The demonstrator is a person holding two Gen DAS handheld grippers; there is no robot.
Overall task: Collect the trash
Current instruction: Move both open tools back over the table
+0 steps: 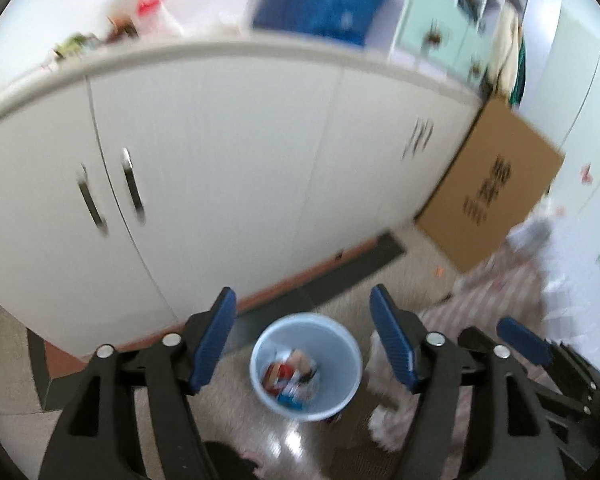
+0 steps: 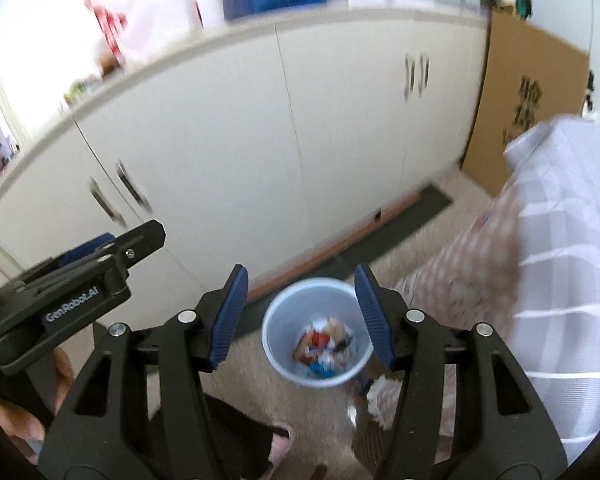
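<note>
Left gripper [image 1: 304,334] and right gripper [image 2: 300,314]: jaws spread, empty, above the blue bin [image 1: 305,366]; wrappers [image 2: 326,348] inside, presumably just dropped.

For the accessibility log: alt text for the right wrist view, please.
Open, empty right tongs frame a pale blue bin of wrappers on the floor below, before white cupboards. The left tongs show at left, a checked cloth at right.

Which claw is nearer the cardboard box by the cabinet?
Right. The right claw sits between the left claw and the cardboard box; the left claw is on the far side.
</note>
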